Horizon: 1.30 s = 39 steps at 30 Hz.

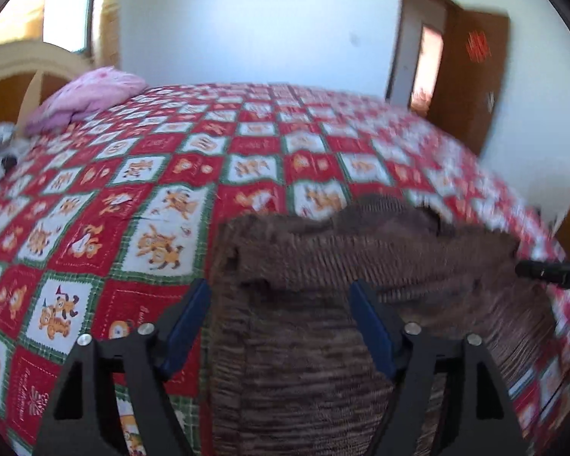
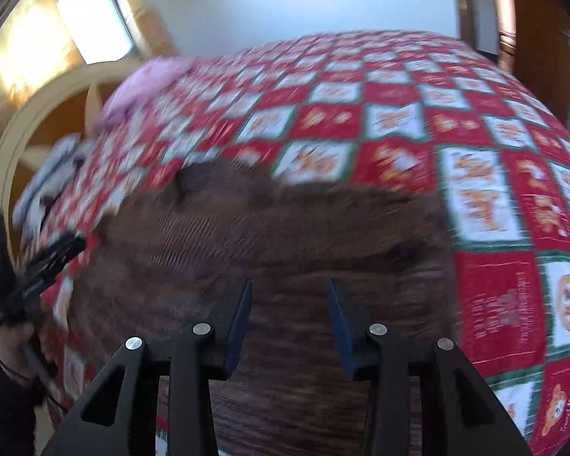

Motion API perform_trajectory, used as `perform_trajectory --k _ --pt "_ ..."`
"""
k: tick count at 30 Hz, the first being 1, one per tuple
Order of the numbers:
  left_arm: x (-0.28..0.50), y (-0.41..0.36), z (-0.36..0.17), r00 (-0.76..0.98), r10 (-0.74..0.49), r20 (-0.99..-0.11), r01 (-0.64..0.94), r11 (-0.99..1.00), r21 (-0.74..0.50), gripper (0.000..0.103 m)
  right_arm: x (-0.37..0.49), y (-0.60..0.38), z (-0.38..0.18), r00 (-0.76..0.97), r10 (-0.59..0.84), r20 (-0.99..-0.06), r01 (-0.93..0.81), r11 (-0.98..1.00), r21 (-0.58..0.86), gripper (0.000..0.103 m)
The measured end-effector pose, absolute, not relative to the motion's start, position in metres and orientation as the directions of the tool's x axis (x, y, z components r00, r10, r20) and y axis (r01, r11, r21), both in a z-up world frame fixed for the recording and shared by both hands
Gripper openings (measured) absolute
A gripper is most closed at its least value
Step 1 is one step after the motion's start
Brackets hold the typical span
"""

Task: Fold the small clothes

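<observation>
left claw [image 1: 281, 326]: jaws stood wide apart, nothing pinched. The blue pads [image 1: 188, 326] hung over the near left part of the brown knit, not pressing on it as far as I could see.
right claw [image 2: 289, 323]: also open, narrower gap than the left one, nothing between its pads [image 2: 239, 323]. It hovered over the near middle of the same knit.
brown sweater [image 1: 361, 266]: ribbed knit thing lying on the bed, near edge closest to both claws. The far part was folded back over itself, so a thicker band with a ragged edge ran across the top. Pretty blurry in the right wrist view [image 2: 269, 228].
bedspread [image 1: 140, 174]: red and white checks with green borders and little orange cartoon animals, covering the whole bed under the sweater.
other claw in each view: black tip of the right one poked in at the right edge of the left view, and the left one showed at the left edge of the right view with a hand [image 2: 15, 345] on it.
pink pillow [image 1: 91, 97]: far left corner of the bed, well away from the sweater.
door [image 1: 471, 76]: brown, standing open in the far right wall.
</observation>
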State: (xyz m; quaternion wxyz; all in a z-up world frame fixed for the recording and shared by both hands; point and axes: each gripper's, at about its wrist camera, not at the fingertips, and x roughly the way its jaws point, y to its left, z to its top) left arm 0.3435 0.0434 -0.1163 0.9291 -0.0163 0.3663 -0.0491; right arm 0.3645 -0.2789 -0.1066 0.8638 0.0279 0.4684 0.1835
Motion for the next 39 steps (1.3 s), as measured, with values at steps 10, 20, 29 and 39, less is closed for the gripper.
perform_trajectory --k 10,20,29,39 --pt "0.403 0.059 -0.128 0.683 0.134 -0.718 -0.135 0.989 0.056 0.079 0.432 -0.254 -0.101 0.617 0.2 -0.761 -0.214 0.973 0.082 0.042" --pt "0.382 0.095 -0.136 0.661 0.135 -0.738 -0.235 0.971 -0.033 0.08 0.401 -0.286 -0.097 0.664 0.211 -0.718 -0.163 0.977 0.137 0.05" --pt "0.363 0.093 -0.154 0.634 0.204 -0.746 -0.262 0.964 0.041 0.092 0.381 -0.339 -0.131 0.62 0.156 -0.769 -0.043 0.985 0.166 0.056" --pt "0.327 0.115 -0.163 0.616 0.177 -0.768 -0.289 0.957 -0.011 0.1 0.303 -0.312 -0.135 0.574 0.202 -0.793 -0.197 0.975 0.106 0.057"
